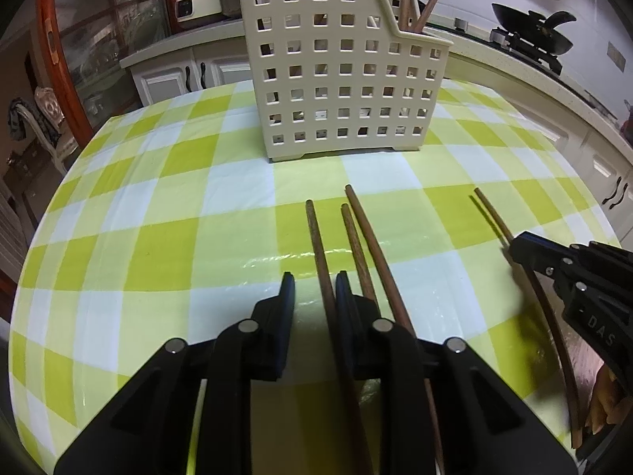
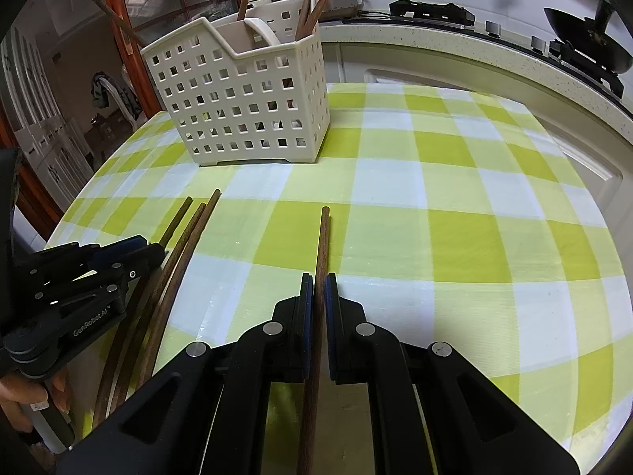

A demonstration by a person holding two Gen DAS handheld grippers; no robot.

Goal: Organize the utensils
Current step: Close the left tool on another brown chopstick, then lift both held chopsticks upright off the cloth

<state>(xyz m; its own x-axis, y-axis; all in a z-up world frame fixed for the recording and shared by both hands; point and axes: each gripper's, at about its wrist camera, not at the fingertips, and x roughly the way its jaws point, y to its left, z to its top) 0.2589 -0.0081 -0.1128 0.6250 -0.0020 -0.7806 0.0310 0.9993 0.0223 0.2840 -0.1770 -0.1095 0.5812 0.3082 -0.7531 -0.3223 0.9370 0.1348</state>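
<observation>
two close wrist views, angled down (shared: basket, tablecloth)

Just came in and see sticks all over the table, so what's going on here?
A person with a gripper in each hand is sorting chopsticks into the white perforated holder on the checked tablecloth. The right gripper is shut on one chopstick. The left gripper has a chopstick between its fingers, not yet clamped; two more lie beside it. Several already stand in the holder.

Left gripper ajar; right — clamped
</observation>
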